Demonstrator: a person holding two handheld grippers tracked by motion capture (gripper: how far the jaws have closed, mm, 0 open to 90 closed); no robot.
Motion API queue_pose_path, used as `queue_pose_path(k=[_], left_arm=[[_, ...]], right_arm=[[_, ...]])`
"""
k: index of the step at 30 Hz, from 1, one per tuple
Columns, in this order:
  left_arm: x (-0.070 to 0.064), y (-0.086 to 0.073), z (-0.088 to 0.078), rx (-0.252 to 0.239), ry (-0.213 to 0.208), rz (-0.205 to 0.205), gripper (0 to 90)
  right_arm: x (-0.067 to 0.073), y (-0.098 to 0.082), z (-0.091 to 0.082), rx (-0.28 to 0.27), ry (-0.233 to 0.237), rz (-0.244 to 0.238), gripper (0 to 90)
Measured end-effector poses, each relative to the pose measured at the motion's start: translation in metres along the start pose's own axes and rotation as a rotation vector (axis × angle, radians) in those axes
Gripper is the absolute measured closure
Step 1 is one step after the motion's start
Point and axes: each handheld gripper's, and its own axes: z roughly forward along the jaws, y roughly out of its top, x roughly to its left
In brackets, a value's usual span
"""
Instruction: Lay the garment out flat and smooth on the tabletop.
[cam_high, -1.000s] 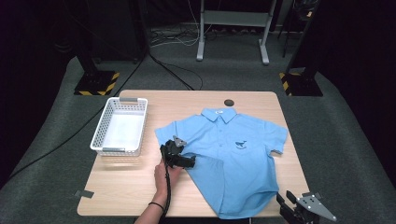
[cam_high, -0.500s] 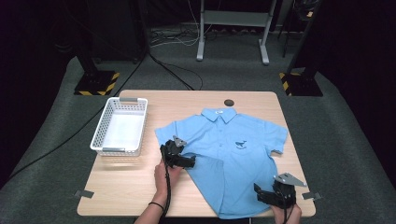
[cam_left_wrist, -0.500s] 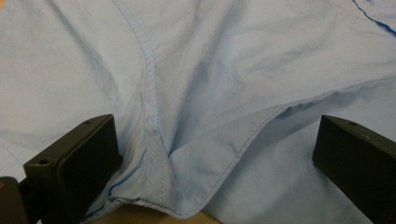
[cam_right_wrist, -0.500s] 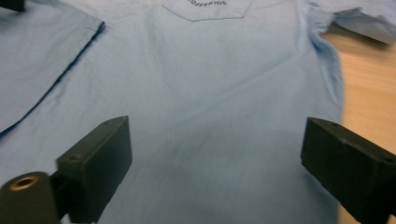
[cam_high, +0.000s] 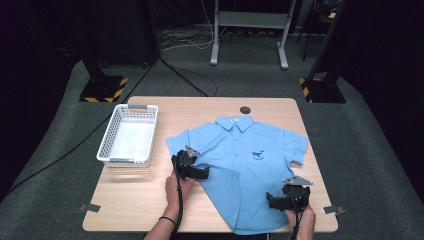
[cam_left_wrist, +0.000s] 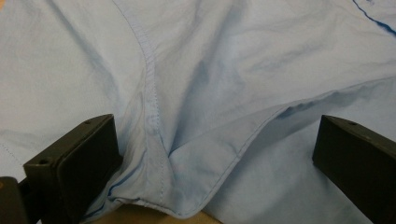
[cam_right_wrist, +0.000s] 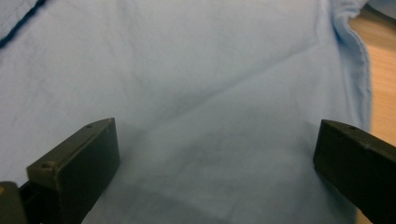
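A light blue short-sleeved shirt (cam_high: 250, 145) with a small dark whale emblem (cam_high: 257, 156) lies front up on the wooden table (cam_high: 200, 107). My left gripper (cam_high: 202, 173) rests at the shirt's left side, where the fabric is folded over. Its jaws stand wide apart in the left gripper view, with a folded seam of the shirt (cam_left_wrist: 154, 116) between them (cam_left_wrist: 210, 158). My right gripper (cam_high: 272, 201) sits on the shirt's lower right part and points left. Its jaws have just been opening and stand wide apart (cam_right_wrist: 215, 163) over flat fabric (cam_right_wrist: 201, 93), gripping nothing.
An empty white mesh basket (cam_high: 152, 135) stands on the table's left part. A small black disc (cam_high: 245, 109) sits near the far edge, above the collar. Bare wood runs along the front left. Dark floor, cables and stand legs surround the table.
The right gripper came in from off the table's front right corner and moved left onto the shirt's lower right part. The left gripper and the shirt stayed put.
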Motion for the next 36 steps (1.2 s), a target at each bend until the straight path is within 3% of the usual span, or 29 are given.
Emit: queue_pose_path(k=[4, 9, 12, 14, 16, 20, 30, 36], left_arm=[[0.000, 0.000, 0.000, 0.001, 0.000, 0.000, 0.2], [0.000, 0.000, 0.000, 0.000, 0.000, 0.000, 0.2], [0.000, 0.000, 0.000, 0.000, 0.000, -0.001, 0.2], [0.000, 0.000, 0.000, 0.000, 0.000, 0.000, 0.2], [0.000, 0.000, 0.000, 0.000, 0.000, 0.000, 0.2], [0.000, 0.000, 0.000, 0.000, 0.000, 0.000, 0.2], [0.000, -0.002, -0.002, -0.004, -0.020, 0.002, 0.4], [0.005, -0.004, -0.008, -0.055, -0.067, -0.039, 0.5]], right_arm=[[-0.008, -0.002, -0.004, 0.020, 0.007, -0.009, 0.0], [-0.011, 0.008, -0.003, 0.093, 0.017, -0.064, 0.0], [-0.011, 0.013, -0.001, 0.044, 0.025, -0.079, 0.1], [-0.013, 0.013, 0.006, 0.047, 0.029, -0.075, 0.0], [-0.017, 0.012, 0.009, 0.019, 0.049, -0.053, 0.0], [-0.021, 0.006, 0.010, -0.046, 0.040, -0.041, 0.1], [-0.022, 0.005, 0.010, -0.050, 0.047, -0.048, 0.1], [-0.022, 0.006, 0.010, -0.050, 0.044, -0.045, 0.1]])
